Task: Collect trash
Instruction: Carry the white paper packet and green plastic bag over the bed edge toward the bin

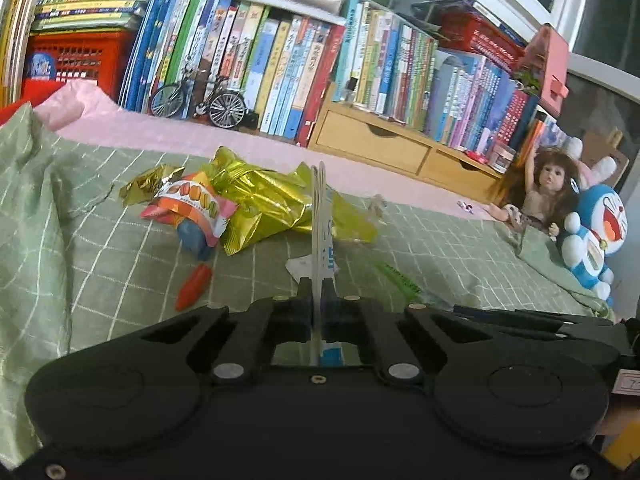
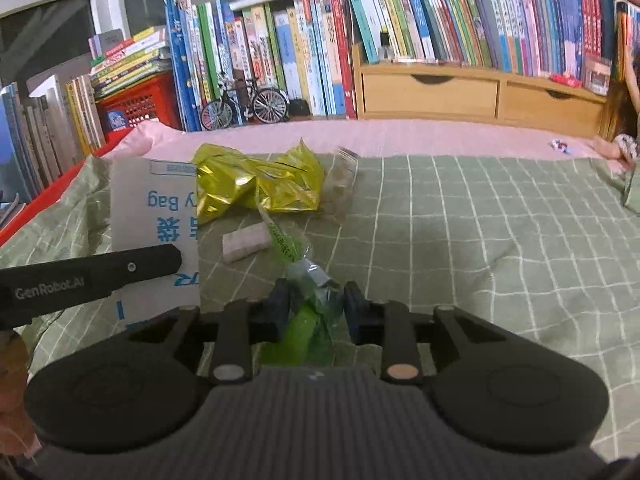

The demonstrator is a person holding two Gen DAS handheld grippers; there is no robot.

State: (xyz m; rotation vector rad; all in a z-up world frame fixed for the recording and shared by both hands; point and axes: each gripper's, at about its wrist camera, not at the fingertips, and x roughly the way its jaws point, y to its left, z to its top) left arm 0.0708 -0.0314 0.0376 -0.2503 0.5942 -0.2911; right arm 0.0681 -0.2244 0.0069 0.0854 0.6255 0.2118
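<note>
My left gripper (image 1: 318,285) is shut on a flat grey delivery bag (image 1: 319,220), seen edge on and standing upright between the pads. In the right wrist view the same bag (image 2: 152,208) shows its blue print, with the left gripper's black finger (image 2: 120,270) across it. My right gripper (image 2: 314,306) is low over the green checked sheet (image 2: 480,240), its pads closed against a crumpled green clear wrapper (image 2: 308,296). A gold foil wrapper (image 1: 260,200) and an orange snack packet (image 1: 192,200) lie ahead. A small red piece (image 1: 194,288) lies nearer.
A white block (image 2: 245,242) and a clear wrapper (image 2: 340,184) lie near the foil. Rows of books (image 2: 400,20), a wooden drawer unit (image 2: 480,96) and a toy bicycle (image 2: 244,104) line the far edge. A doll (image 1: 548,188) and a blue plush (image 1: 596,236) sit at the right.
</note>
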